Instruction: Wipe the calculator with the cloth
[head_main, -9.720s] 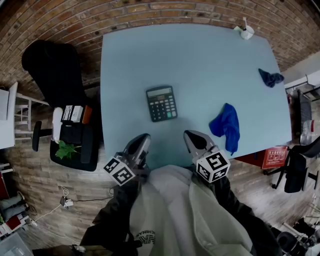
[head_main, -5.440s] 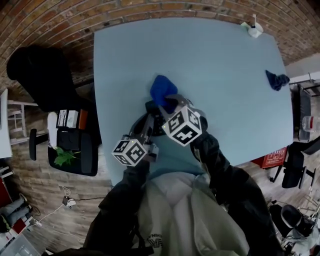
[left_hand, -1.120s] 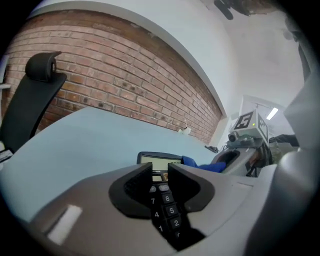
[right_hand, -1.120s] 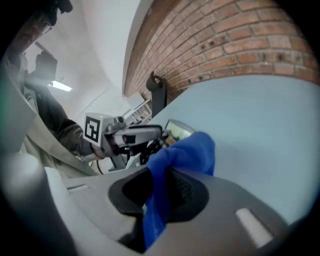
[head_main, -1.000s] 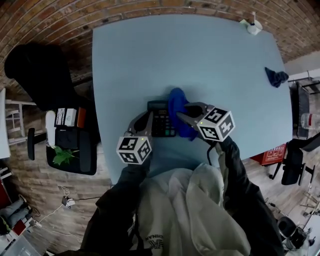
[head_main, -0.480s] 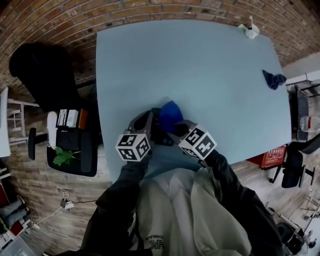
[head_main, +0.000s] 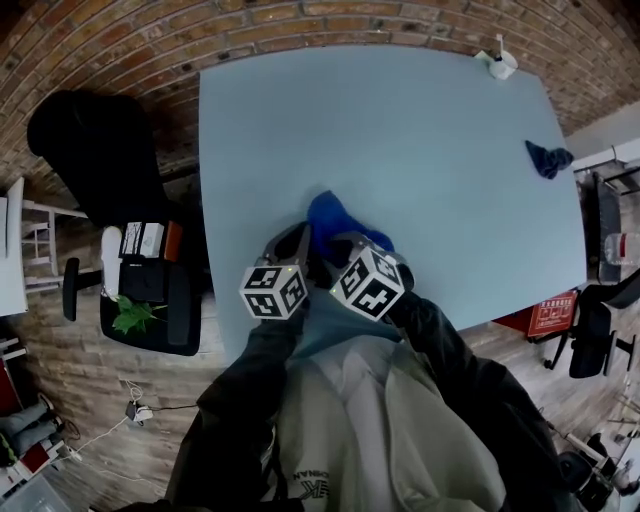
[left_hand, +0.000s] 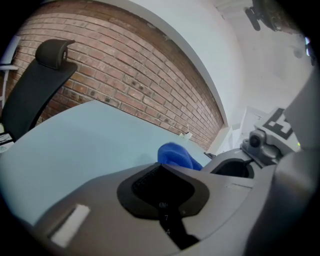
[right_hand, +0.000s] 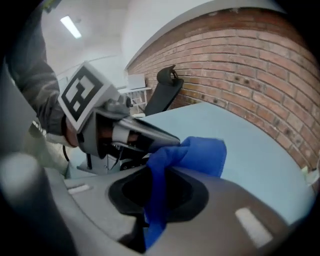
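The calculator (left_hand: 165, 219) lies near the front edge of the light blue table (head_main: 400, 130). In the head view it is almost wholly hidden under the grippers and the cloth. My left gripper (head_main: 297, 240) is shut, its tip down on the calculator's left side; two key digits show in the gap of its jaws in the left gripper view. My right gripper (head_main: 343, 242) is shut on the blue cloth (head_main: 334, 218), which bunches out past its fingertips over the calculator, right beside the left gripper. The cloth (right_hand: 201, 152) hangs down between the right jaws, and the cloth (left_hand: 175, 153) shows just beyond the left ones.
A second, darker blue cloth (head_main: 548, 158) lies at the table's right edge. A small white object (head_main: 497, 62) stands at the far right corner. A black office chair (head_main: 95, 140) stands left of the table, before a brick wall (head_main: 300, 20).
My right gripper has carried the cloth leftward across the calculator, towards the left gripper, and rolled. The calculator, partly showing before, is now covered. The left gripper has not moved.
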